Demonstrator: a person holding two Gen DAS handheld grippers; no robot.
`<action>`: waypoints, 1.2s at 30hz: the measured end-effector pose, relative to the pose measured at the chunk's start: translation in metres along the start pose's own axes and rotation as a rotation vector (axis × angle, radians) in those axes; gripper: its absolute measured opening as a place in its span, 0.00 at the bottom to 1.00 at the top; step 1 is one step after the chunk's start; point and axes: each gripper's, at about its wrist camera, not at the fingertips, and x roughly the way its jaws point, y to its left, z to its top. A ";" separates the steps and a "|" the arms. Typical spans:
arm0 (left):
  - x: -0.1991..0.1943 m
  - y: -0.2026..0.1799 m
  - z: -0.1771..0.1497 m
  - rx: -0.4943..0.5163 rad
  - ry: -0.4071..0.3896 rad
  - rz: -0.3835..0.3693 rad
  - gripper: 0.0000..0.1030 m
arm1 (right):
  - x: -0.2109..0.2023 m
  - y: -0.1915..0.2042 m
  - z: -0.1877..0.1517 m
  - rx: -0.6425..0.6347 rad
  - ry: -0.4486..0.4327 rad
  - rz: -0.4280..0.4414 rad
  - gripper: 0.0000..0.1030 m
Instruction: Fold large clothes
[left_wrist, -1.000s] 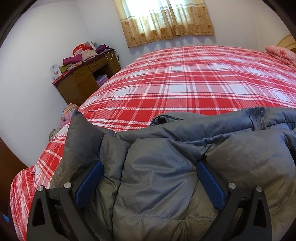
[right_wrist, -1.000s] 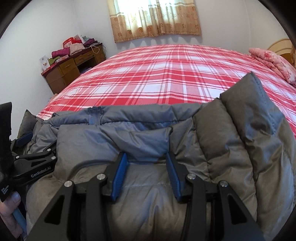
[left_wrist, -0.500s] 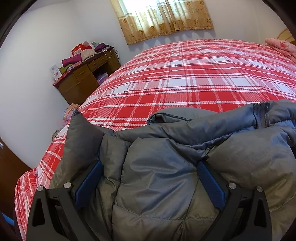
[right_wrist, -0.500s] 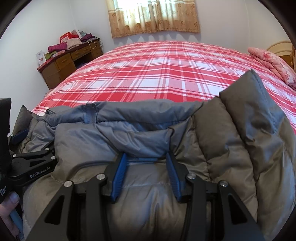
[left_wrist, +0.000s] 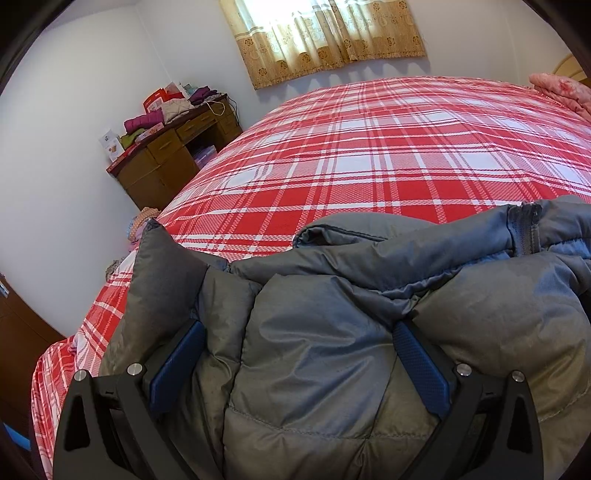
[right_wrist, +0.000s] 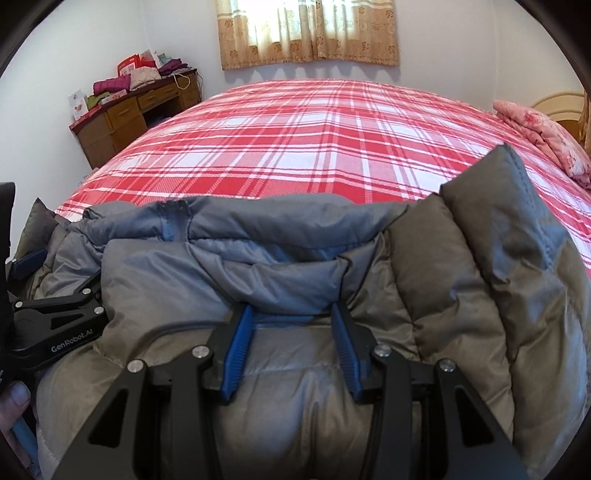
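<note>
A grey puffy down jacket (left_wrist: 369, 295) lies bunched at the near edge of the bed, its collar and zipper (left_wrist: 524, 232) towards the middle. My left gripper (left_wrist: 297, 325) is shut on a thick fold of it, blue pads pressed wide apart into the padding. In the right wrist view the same jacket (right_wrist: 258, 266) fills the foreground. There my right gripper (right_wrist: 291, 308) is shut on a narrower fold below the collar. At that view's left edge, the left gripper (right_wrist: 55, 325) shows with a person's thumb (right_wrist: 14, 398) under it.
The bed (left_wrist: 369, 147) has a red and white plaid cover. A folded pink quilt (right_wrist: 535, 133) lies at its far right. A wooden desk (left_wrist: 166, 158) piled with clothes stands at the left wall. Curtains (left_wrist: 325, 37) hang behind the bed.
Both grippers keep the same hold on the jacket. The right wrist view has tipped slightly downward; the jacket has barely shifted.
</note>
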 end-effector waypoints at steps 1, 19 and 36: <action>0.000 0.000 0.000 0.000 0.000 0.000 0.99 | 0.000 0.000 0.000 -0.002 0.001 -0.002 0.46; -0.003 -0.001 0.004 0.026 0.020 0.010 0.99 | 0.002 0.004 0.002 -0.030 0.014 -0.031 0.46; -0.036 0.050 -0.035 -0.105 -0.029 -0.014 0.99 | -0.024 0.052 -0.019 -0.076 -0.024 -0.055 0.64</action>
